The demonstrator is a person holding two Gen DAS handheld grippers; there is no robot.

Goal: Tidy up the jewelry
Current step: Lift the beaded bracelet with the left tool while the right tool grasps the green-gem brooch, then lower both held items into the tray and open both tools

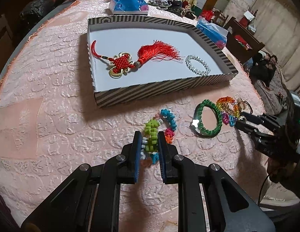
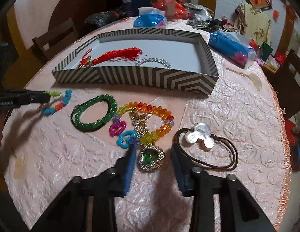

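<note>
The left gripper [image 1: 149, 135] has its fingers clenched on a multicolored woven bracelet [image 1: 159, 129], and the fingers hide the near part of it, so only the green, blue, pink and orange lumps show. The right gripper [image 2: 152, 154] has its fingers on both sides of a green gem brooch [image 2: 151, 159] with a sparkly gold rim; no earlier view is there to compare, and small gaps show at both sides, so the fingers do not press it. In the right view things are a bit blurry. The striped box [image 1: 161, 92] sits at 12 o'clock on the tabletop [image 1: 53, 116], which wears a bumpy pink cloth. Inside the box lie a red knot tassel [image 1: 138, 59] with soft threads and a clear bead bracelet [image 1: 197, 65]; in the right view the box wall cuts off the lower part of both. At 10 o'clock from the brooch is a round green bead bracelet [image 2: 93, 114], and just at 12 o'clock a rainbow bead bracelet [image 2: 150, 116] of shiny see-through beads, with pink and blue plastic rings. At 2 o'clock lies a brown cord hair tie [image 2: 208, 147] with a shiny silver mouse-head shape. Blue tissue packs [image 2: 231, 48] sit behind the box.
</note>
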